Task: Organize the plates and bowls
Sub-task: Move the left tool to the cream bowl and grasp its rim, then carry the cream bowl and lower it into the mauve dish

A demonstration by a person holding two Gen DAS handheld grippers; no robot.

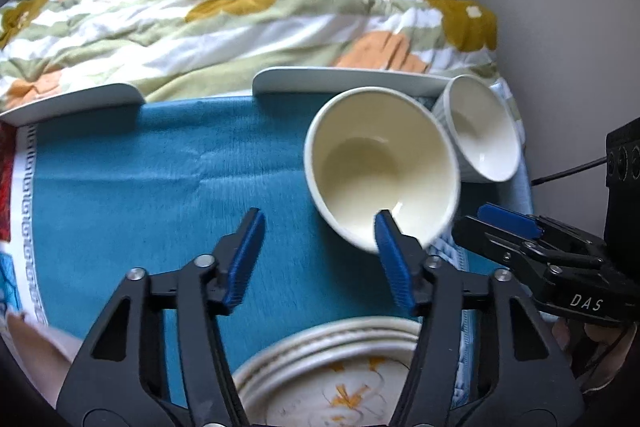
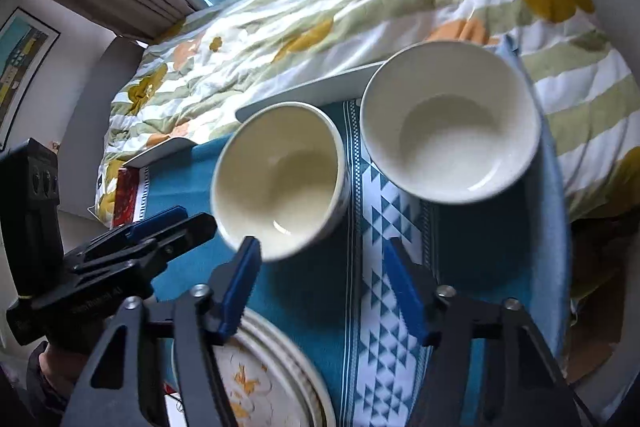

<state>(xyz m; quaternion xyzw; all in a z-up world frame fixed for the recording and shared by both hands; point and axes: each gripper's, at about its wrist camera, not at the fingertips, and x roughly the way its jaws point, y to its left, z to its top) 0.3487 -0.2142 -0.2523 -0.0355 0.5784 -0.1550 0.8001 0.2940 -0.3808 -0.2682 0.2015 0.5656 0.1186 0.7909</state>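
Two cream bowls stand on a blue cloth. The nearer bowl (image 1: 380, 167) (image 2: 280, 179) stands by my left gripper's right finger. The farther bowl (image 1: 478, 131) (image 2: 450, 123) stands to its right. A flowered plate stack (image 1: 332, 375) (image 2: 272, 379) lies at the near edge under both grippers. My left gripper (image 1: 320, 259) is open and empty; it shows in the right wrist view (image 2: 160, 231) at left. My right gripper (image 2: 324, 287) is open and empty over the cloth in front of the bowls; it shows in the left wrist view (image 1: 492, 227) at right.
The blue cloth (image 1: 140, 187) covers a small table. Two white tray edges (image 1: 352, 79) (image 1: 80, 103) lie at its far side. A flowered quilt (image 1: 240, 7) on a bed lies beyond. A wall (image 1: 560, 7) is at the right.
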